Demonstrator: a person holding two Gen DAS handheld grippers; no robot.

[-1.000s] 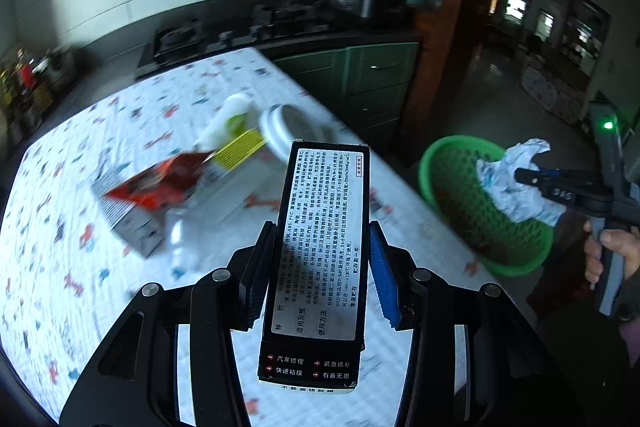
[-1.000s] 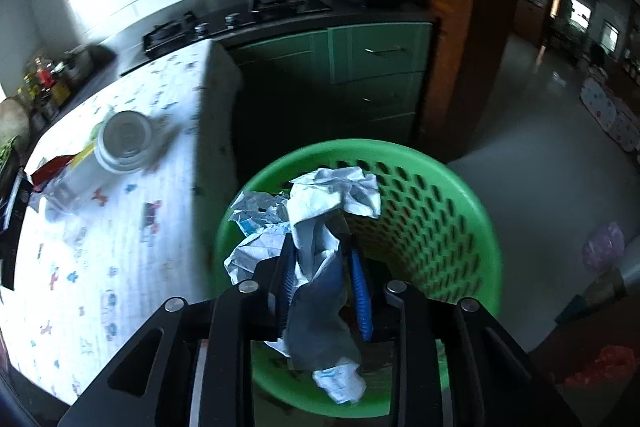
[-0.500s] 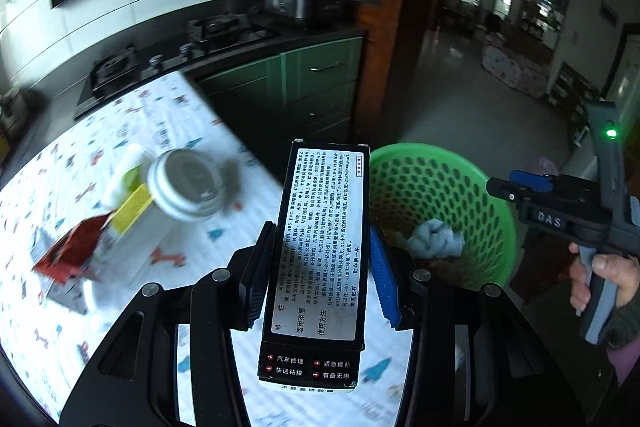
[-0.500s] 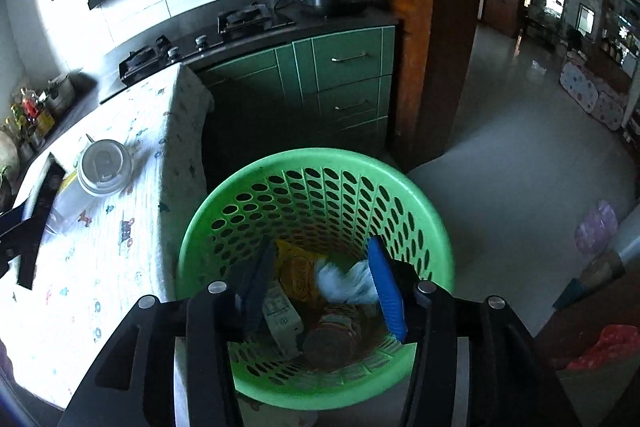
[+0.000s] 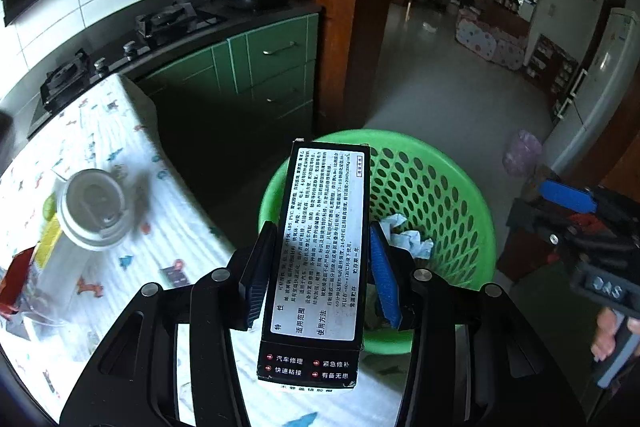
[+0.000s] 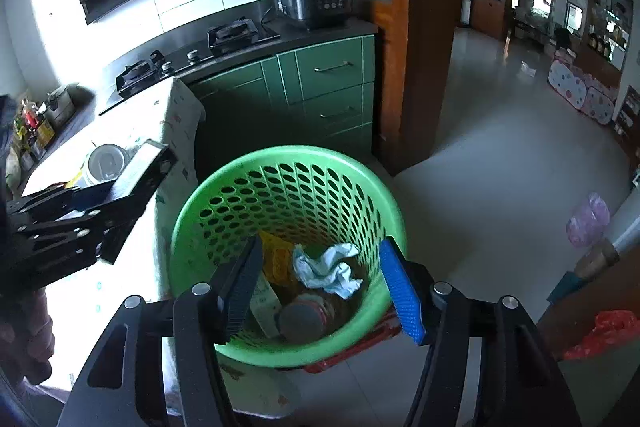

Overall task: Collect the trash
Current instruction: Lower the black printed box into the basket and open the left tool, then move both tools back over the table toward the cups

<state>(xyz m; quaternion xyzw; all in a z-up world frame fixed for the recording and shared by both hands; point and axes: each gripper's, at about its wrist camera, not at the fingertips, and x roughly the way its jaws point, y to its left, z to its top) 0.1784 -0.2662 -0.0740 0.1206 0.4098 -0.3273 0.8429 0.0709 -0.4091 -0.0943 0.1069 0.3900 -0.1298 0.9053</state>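
Two grippers in play. Left gripper clamps black box between pads, box upright along fingers, far end over green basket rim at 12 o'clock. Right gripper jaws wide, nothing held, above basket. Crumpled paper lies inside basket. White cup on patterned table at 9 o'clock.
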